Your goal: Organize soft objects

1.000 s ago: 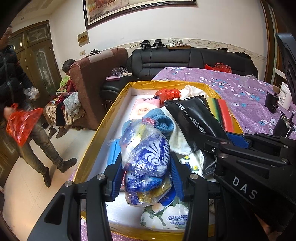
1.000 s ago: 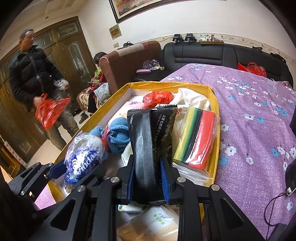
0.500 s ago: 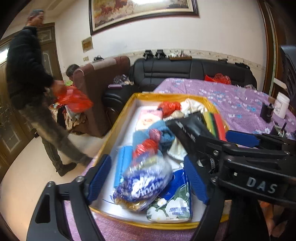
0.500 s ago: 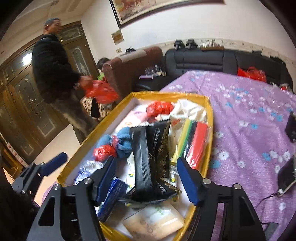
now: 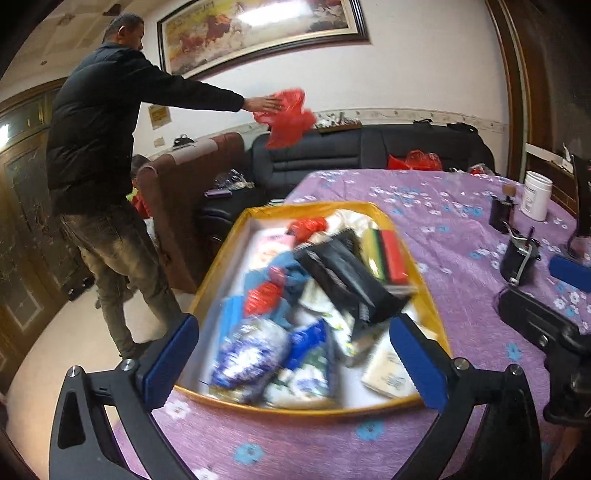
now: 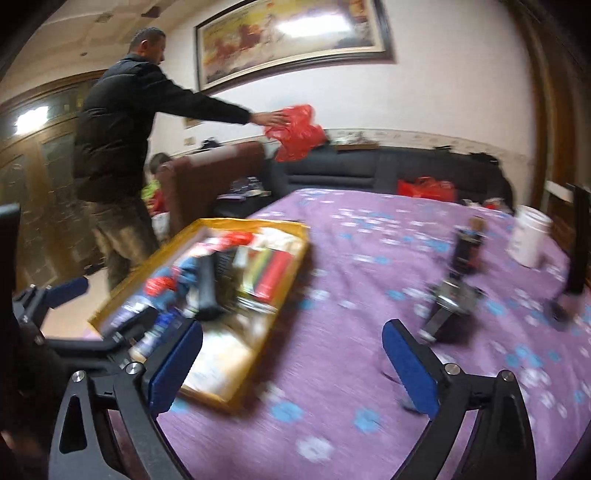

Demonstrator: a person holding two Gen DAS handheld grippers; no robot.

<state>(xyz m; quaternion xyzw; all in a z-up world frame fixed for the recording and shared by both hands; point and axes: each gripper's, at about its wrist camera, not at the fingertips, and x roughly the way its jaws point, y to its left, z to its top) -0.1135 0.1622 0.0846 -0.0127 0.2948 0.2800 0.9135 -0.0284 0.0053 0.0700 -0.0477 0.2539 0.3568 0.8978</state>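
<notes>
Yellow-rimmed box [image 5: 430, 295] already holds the soft packets — blue-white bag [image 5: 245, 356] at six o'clock, black pouch [image 5: 347, 280] centre. My left gripper [image 5: 291, 363] and right gripper [image 6: 291, 367] are opening, nothing between their jaws — little seems left.

Purple floral tablecloth [image 5: 443, 221], yellow-rimmed tray [image 5: 229, 254] of soft goods, white jar [image 5: 537, 199], black cups [image 5: 517, 258] on it

The room was evenly lit from overhead, and glare washed over the framed painting [image 5: 262, 27]. Both views were bowed by the fisheye, with black corners. The yellow box [image 6: 110, 306] and purple tablecloth [image 6: 351, 277] were smeared by motion blur (worst in the right view).
</notes>
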